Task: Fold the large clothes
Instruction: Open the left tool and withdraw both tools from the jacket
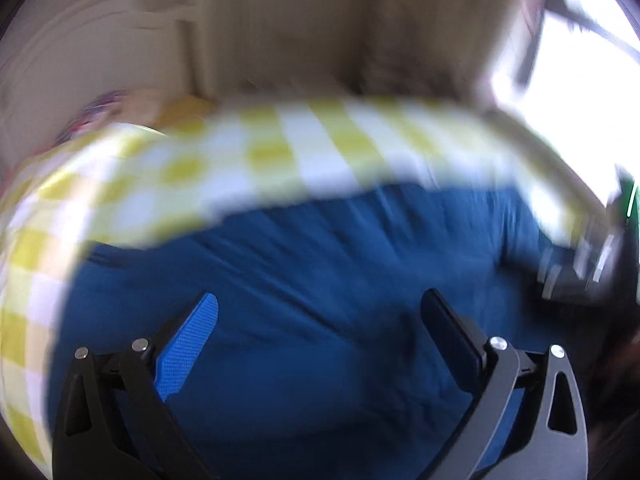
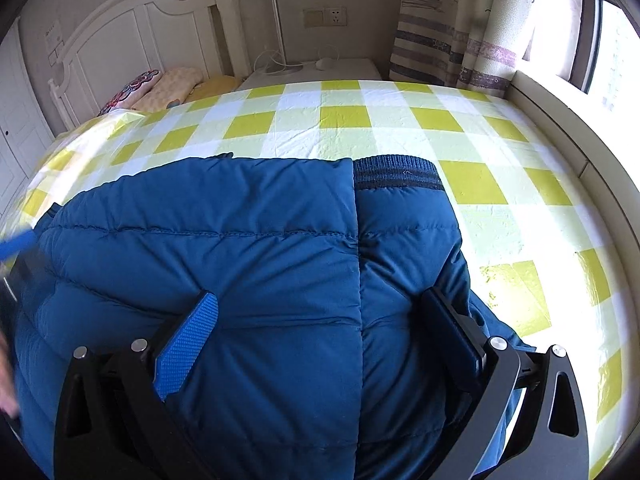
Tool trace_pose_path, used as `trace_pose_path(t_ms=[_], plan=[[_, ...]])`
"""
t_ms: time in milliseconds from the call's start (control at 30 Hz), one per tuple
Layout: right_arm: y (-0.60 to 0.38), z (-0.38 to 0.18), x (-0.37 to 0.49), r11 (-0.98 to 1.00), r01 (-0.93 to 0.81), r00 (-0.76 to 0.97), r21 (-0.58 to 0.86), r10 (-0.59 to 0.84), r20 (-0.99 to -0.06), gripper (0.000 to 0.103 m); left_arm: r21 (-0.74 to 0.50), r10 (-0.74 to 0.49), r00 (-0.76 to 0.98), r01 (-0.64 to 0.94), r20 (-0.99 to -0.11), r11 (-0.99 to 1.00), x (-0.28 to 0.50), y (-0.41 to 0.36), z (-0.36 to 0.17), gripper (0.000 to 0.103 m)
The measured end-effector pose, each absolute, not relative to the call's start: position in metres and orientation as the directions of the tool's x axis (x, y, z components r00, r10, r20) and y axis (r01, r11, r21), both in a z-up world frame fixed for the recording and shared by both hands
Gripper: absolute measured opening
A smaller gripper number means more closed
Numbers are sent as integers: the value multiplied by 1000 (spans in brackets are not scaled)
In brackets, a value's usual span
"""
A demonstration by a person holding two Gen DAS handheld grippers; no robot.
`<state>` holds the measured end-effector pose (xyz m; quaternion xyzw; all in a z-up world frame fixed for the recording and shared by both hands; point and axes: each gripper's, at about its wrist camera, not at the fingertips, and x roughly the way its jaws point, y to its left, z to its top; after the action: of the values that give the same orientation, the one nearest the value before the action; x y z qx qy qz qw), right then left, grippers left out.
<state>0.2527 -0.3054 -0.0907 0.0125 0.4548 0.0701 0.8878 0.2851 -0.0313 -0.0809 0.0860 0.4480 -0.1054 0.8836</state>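
Two spread claws, left (image 1: 320,300) and right (image 2: 320,300), hover over blue jacket (image 2: 240,240) on checkered bed (image 2: 500,152).

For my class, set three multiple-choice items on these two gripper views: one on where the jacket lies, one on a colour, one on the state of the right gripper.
1. Where does the blue padded jacket lie?
A. on the checked bed cover
B. on a chair
C. on the floor

2. What colour are the cover's darker squares?
A. red
B. yellow-green
C. black

3. How is the right gripper?
A. shut on a sleeve
B. out of view
C. open above the jacket

Answers:
1 A, the cover shows beyond and right of the jacket.
2 B, seen in both views.
3 C, its fingers stand wide apart with fabric between them ungripped.
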Motion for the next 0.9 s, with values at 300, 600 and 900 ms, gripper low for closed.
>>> trace_pose_path(t_ms=[300,600,900], plan=[[-309,-92,258,988,-115,575,102,150,-804,97,-123,-198,589,165,-784,979,281,32,-72,101],[-309,-92,259,989,-116,575,97,146,-805,98,-288,-169,637,-87,-752,954,260,141,-82,100],[-234,-46,182,943,-330,680,-29,217,-700,98,-84,-18,602,-81,-798,993,263,118,-84,101]])
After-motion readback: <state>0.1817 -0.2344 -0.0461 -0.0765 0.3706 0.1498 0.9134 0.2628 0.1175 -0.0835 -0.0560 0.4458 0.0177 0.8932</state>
